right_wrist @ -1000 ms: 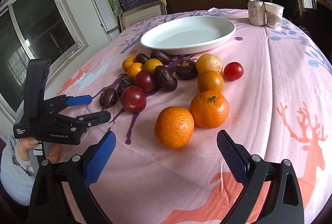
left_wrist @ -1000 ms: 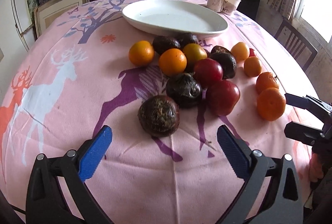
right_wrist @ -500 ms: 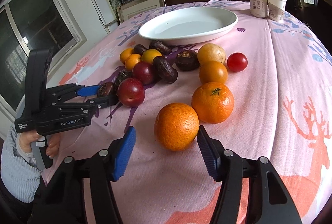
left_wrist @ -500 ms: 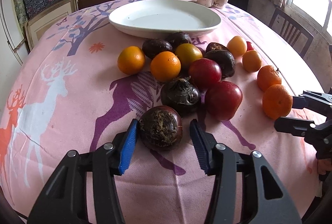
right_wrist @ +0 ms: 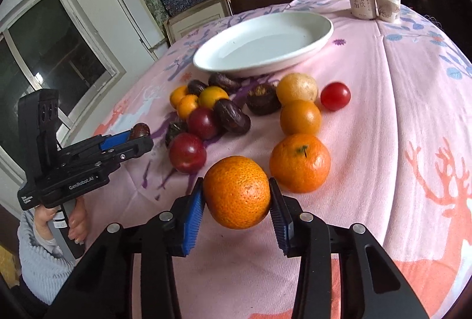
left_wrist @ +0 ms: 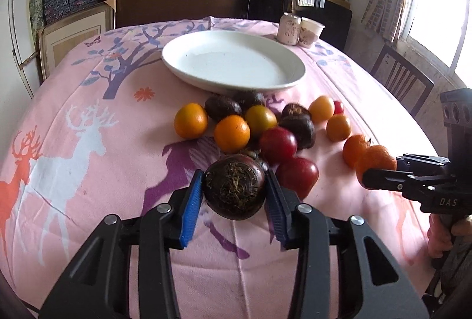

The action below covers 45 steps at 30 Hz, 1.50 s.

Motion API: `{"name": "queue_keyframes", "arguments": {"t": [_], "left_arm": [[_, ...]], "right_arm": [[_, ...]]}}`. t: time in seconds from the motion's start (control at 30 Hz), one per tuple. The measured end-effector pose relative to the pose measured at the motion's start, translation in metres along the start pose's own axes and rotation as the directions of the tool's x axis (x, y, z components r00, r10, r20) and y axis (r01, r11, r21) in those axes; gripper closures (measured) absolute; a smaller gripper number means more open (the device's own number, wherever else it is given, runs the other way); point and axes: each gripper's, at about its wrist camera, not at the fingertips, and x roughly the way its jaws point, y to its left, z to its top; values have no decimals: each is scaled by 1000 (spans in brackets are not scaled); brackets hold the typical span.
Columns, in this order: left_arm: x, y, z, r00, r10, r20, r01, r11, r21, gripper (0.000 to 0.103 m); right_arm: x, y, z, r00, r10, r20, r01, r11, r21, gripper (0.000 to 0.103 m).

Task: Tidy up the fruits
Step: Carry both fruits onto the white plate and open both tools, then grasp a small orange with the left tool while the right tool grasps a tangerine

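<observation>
Blue-padded fingers (left_wrist: 191, 201) of the left gripper (left_wrist: 234, 195) clamped on a dark brown round fruit (left_wrist: 235, 189), right gripper (right_wrist: 236, 204) clamped on a dimpled round orange (right_wrist: 237, 191), both held above the pink deer-print tablecloth (right_wrist: 398, 118), white oval plate (left_wrist: 233, 62) left bare.

Six dark brown fruits (right_wrist: 231, 116) in all: five on the cloth and one dark brown fruit (left_wrist: 234, 195) up in the left gripper (left_wrist: 234, 184). Seven orange and yellow citrus fruits (right_wrist: 300, 117): six lying on the cloth and one big orange (right_wrist: 236, 195) in the right gripper (right_wrist: 236, 189). Two red plum-like fruits (right_wrist: 187, 153). One small red tomato (right_wrist: 335, 96). That makes sixteen pieces together. Beyond them, one white oval plate (right_wrist: 320, 37), one drink can (right_wrist: 359, 1) and one paper cup (right_wrist: 388, 1). Two grippers, one to each hand.
</observation>
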Motion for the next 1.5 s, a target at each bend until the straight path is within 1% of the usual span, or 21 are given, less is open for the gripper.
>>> {"name": "queue_keyframes", "arguments": {"t": [0.07, 0.2, 0.33, 0.43, 0.5, 0.53, 0.57, 0.6, 0.63, 0.67, 0.73, 0.8, 0.87, 0.97, 1.03, 1.07, 1.13, 1.2, 1.3, 1.37, 1.5], "left_arm": [[-4, -1, 27, 999, 15, 38, -15, 1000, -2, 62], [14, 0, 82, 997, 36, 74, -34, 999, -23, 62], [64, 8, 113, 997, 65, 29, -63, 995, -72, 62], [90, 16, 117, 999, 52, 2, -51, 994, -101, 62], [97, 21, 116, 999, 36, 12, -34, 992, -119, 56], [100, 23, 114, 999, 35, 16, -33, 992, -125, 48], [102, 24, 112, 999, 36, 10, -35, 992, -123, 41], [104, 25, 111, 999, 35, 3, -35, 993, -114, 39], [105, 26, 110, 999, 38, 4, -37, 993, -109, 36], [105, 27, 109, 999, 45, 7, -44, 993, -110, 35], [101, 31, 109, 999, 44, 16, -41, 992, -121, 32], [89, 36, 106, 998, 39, 43, -32, 989, -145, 25], [73, 41, 101, 994, 63, 83, -49, 985, -168, 12], [50, 49, 84, 985, 120, 124, -96, 978, -186, 8], [44, 56, 65, 979, 175, 102, -151, 967, -207, 8], [42, 59, 56, 978, 189, 87, -166, 962, -217, 8], [38, 64, 40, 976, 207, 60, -187, 951, -248, 8], [35, 65, 28, 975, 215, 47, -196, 947, -255, 8], [38, 58, 18, 965, 260, 24, -249, 944, -214, 8], [42, 52, 18, 960, 280, 14, -273, 946, -175, 8], [56, 43, 20, 960, 279, -29, -281, 953, -115, 8]], "right_arm": [[-15, 7, 25, 999, 15, 46, -15, 1000, -13, 61], [-20, 17, 90, 984, -67, 167, 76, 996, -50, 61], [27, 6, 137, 969, -161, 189, 171, 984, -40, 61], [59, -14, 147, 970, -178, 163, 182, 983, -9, 60], [76, -22, 146, 973, -181, 144, 182, 983, 5, 59], [83, -25, 145, 974, -188, 129, 189, 982, 7, 59], [89, -27, 144, 975, -198, 106, 199, 980, 3, 54], [90, -27, 145, 976, -195, 96, 196, 981, -1, 46], [86, -25, 147, 976, -185, 118, 186, 983, 0, 41], [80, -23, 147, 970, -190, 152, 192, 981, 2, 31], [66, -18, 147, 958, -204, 201, 210, 978, -7, 30], [45, -14, 145, 953, -171, 252, 177, 984, -1, 30], [18, -10, 139, 932, -139, 335, 144, 990, 10, 29], [-12, -3, 121, 897, -123, 426, 146, 989, -22, 5], [-22, -2, 97, 878, -115, 464, 159, 986, -55, 4], [-25, -2, 86, 877, -118, 466, 168, 984, -67, 4], [-28, -5, 70, 891, -128, 435, 176, 982, -73, 4], [-34, -7, 56, 896, -119, 428, 159, 985, -59, 4], [-45, -9, 40, 899, -110, 423, 141, 989, -43, 4], [-46, -9, 33, 900, -125, 417, 155, 987, -38, 4], [-40, -10, 30, 907, -145, 395, 175, 984, -40, 4]]}}
